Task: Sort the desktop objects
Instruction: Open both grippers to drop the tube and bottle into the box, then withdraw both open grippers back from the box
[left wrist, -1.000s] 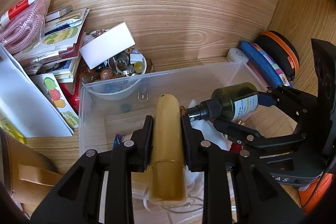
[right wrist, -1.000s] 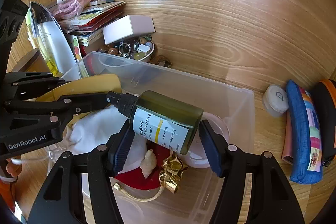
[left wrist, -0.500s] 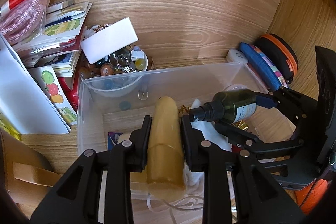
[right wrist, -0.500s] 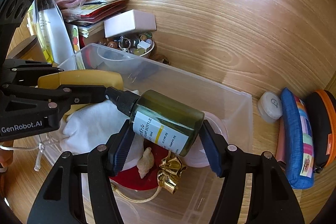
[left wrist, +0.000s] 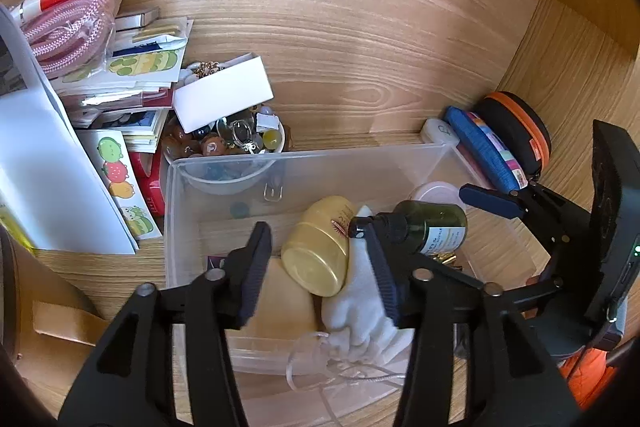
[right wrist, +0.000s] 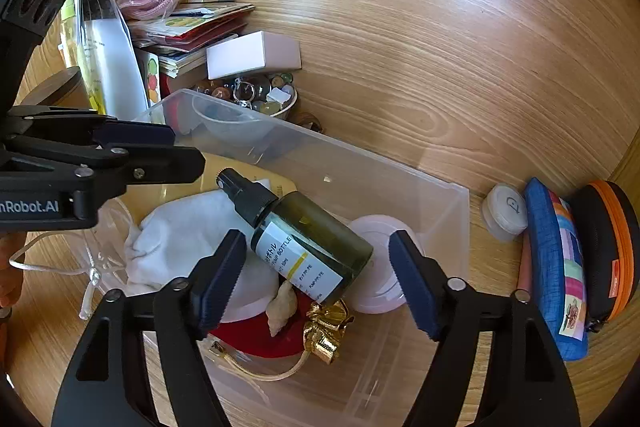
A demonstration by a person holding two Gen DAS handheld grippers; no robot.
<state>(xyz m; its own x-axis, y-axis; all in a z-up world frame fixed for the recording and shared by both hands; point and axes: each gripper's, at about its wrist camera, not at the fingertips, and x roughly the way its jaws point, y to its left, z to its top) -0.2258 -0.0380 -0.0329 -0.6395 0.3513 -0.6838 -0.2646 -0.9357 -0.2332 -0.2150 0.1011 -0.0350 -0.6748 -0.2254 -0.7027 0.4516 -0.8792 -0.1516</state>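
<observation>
Jaws of both grippers spread wide, gripping nothing: left gripper (left wrist: 318,267) over yellow bottle (left wrist: 320,247), right gripper (right wrist: 316,279) over green spray bottle (right wrist: 298,239). Both bottles lie inside clear bin (right wrist: 456,227), among white pouch (right wrist: 180,243). Likely light, rigid, smooth plastic, prone to rolling; grasp mid-body, across label. Readable: "PUMP BOTTLE"; "nRobot.AI" on left gripper.

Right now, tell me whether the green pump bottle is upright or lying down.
Lying down. The green pump bottle rests tilted in the clear bin, black nozzle toward the white pouch, its base on a pink lid.
</observation>
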